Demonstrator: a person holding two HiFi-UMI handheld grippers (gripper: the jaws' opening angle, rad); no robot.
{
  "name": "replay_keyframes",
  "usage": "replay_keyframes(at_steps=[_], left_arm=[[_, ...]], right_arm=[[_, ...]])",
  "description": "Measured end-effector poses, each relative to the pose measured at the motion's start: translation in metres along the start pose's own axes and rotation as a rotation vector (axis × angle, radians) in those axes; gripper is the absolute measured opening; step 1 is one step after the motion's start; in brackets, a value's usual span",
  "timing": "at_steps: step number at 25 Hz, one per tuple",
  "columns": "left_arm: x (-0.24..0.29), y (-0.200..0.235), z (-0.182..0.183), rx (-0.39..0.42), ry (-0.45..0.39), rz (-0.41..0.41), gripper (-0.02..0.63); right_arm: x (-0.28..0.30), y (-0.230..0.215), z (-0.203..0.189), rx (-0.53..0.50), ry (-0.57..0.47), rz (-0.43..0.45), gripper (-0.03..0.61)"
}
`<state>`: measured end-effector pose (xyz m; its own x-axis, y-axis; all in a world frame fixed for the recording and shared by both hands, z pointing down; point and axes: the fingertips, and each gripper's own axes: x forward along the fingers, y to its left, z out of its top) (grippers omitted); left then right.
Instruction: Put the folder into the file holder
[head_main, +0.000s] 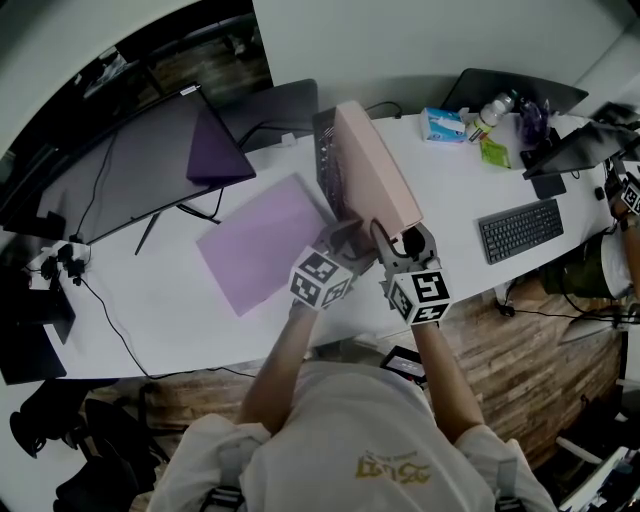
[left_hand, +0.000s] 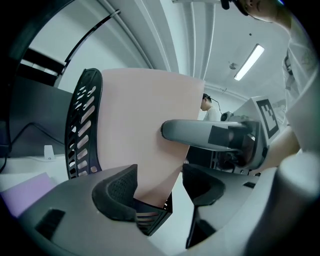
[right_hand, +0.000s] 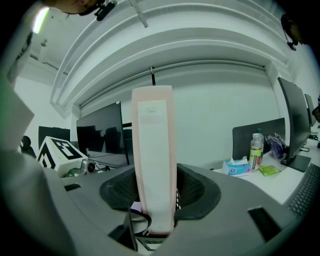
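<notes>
The pink folder (head_main: 375, 165), set in the black file holder (head_main: 327, 160), is clamped by the right claw (head_main: 393, 243); the left claw (head_main: 345, 238) is opened wide at its corner.

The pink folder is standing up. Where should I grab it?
By its narrow spine, low down, coming from the person's side. The pink folder stands upright on edge with that slim spine facing you, so jaws fit on either side of it. The right gripper is clamped just there.
</notes>
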<state>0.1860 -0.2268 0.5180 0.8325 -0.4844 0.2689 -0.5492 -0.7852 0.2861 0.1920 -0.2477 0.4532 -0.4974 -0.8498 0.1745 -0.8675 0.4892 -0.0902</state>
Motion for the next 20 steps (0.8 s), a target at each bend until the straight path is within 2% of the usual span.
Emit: replay_keyframes(at_steps=[20], left_arm=[[-0.034, -0.013, 0.035, 0.031, -0.114, 0.008, 0.265]], right_arm=[[-0.028, 0.007, 0.012, 0.027, -0.046, -0.074, 0.19]])
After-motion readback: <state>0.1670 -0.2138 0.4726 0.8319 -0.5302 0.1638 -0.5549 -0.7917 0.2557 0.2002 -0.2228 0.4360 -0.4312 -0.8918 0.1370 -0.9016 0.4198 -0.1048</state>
